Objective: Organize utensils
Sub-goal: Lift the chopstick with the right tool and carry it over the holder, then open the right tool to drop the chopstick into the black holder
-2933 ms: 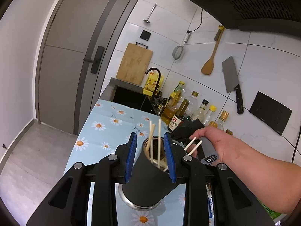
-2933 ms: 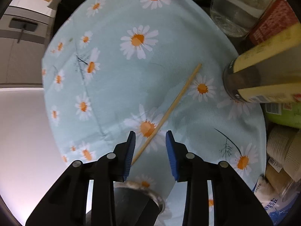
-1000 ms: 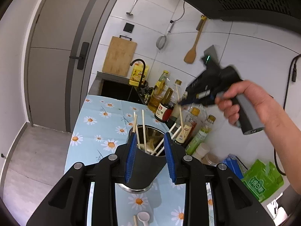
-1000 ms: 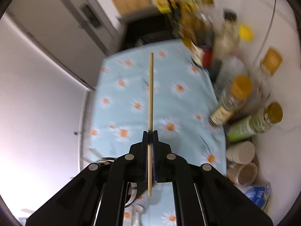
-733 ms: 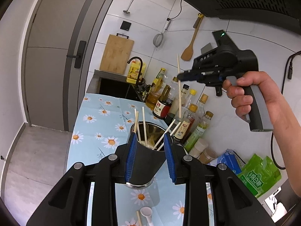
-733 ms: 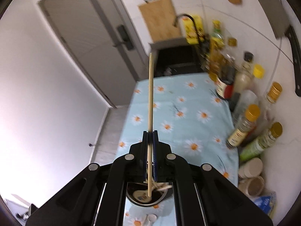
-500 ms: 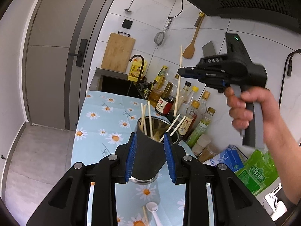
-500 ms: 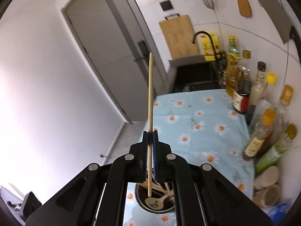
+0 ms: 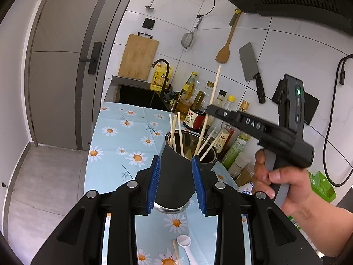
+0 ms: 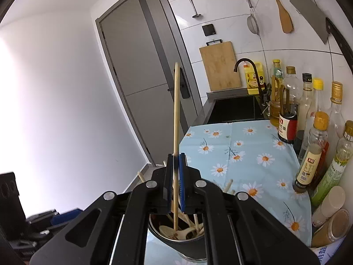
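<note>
One chopstick [image 10: 175, 119] pinched upright, tip inside holder [image 10: 176, 241] rim, countertop [image 10: 253, 154] beyond

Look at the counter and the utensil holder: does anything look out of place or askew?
Yes. A white spoon and a loose chopstick lie on the daisy cloth below the utensil holder, not in it. The holder itself looks tilted in the left gripper, so its chopsticks splay at different angles.
</note>
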Motion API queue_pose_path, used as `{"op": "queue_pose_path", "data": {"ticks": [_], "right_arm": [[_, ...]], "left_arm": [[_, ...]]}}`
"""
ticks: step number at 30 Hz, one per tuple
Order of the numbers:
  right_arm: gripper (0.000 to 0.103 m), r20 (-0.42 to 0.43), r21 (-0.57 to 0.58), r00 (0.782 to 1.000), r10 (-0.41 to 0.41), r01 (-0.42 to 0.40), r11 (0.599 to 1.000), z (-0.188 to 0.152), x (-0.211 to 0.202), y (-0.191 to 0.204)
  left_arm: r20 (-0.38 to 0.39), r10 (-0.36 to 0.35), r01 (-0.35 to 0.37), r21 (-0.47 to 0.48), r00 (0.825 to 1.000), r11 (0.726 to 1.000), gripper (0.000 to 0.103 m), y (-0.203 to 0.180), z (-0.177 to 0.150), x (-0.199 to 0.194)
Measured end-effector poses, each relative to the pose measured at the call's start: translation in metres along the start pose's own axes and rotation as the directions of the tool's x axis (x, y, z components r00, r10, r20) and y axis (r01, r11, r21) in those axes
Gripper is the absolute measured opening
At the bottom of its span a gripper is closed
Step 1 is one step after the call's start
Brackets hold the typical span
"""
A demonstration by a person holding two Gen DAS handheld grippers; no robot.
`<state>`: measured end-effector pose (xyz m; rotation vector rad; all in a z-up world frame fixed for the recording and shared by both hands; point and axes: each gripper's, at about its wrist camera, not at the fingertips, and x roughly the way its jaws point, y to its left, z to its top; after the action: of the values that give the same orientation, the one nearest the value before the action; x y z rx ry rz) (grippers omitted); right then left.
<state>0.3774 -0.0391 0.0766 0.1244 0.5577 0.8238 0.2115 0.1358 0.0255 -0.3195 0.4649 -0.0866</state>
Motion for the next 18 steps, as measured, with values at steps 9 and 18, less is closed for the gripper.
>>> {"op": "queue_pose_path", "data": {"ticks": [9, 18], "right_arm": [[0.012, -0.015, -0.012, 1.0, -0.021, 0.021, 1.0, -0.0015, -0.003, -0.003], [0.012, -0.055, 0.004, 0.998, -0.036, 0.037, 0.999, -0.0094, 0.0041, -0.007]], "left_arm": [[0.009, -0.039, 0.039, 0.021, 0.999, 0.999, 0.033, -0.0057, 0.007, 0.0079], [-0.002, -0.052, 0.052, 0.018, 0.999, 0.998, 0.033, -0.0055, 0.002, 0.0095]]}}
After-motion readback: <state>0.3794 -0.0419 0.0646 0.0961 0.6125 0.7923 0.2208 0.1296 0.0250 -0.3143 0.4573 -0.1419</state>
